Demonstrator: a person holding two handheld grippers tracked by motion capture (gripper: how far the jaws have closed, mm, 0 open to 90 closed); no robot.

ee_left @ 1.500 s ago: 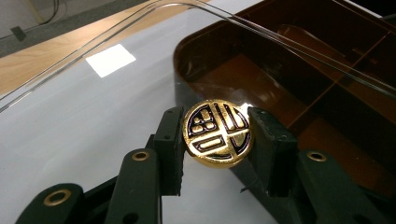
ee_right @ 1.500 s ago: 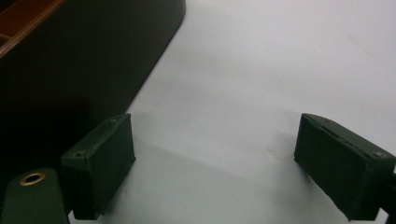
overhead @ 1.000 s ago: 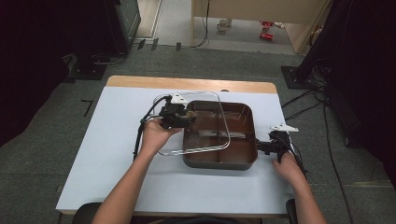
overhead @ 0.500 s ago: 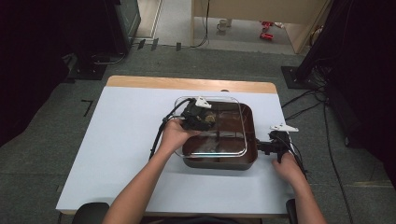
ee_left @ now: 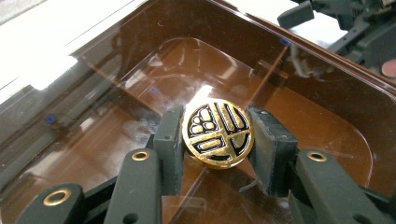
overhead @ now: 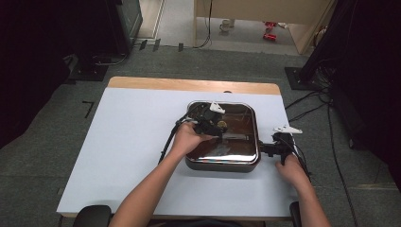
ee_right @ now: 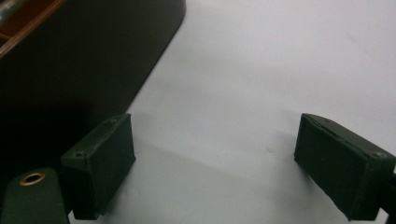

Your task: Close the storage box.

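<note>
Glass lid [overhead: 222, 132], clamped by its gold knob [ee_left: 217, 132] in the left gripper's [overhead: 208, 124] fingers, has swung in from the left and now sits over the brown pan [overhead: 222, 163], nearly seated, while the right gripper's [overhead: 268, 149] fingers stand apart by the pan's right side.

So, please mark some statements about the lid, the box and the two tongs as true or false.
1. The left tongs are shut on the gold knob of the clear lid. True.
2. The right tongs hold the knob. False: they stand open over the white table.
3. The lid lies on the table beside the brown box. False: it is over the box.
4. The right tongs are beside the box. True.
</note>
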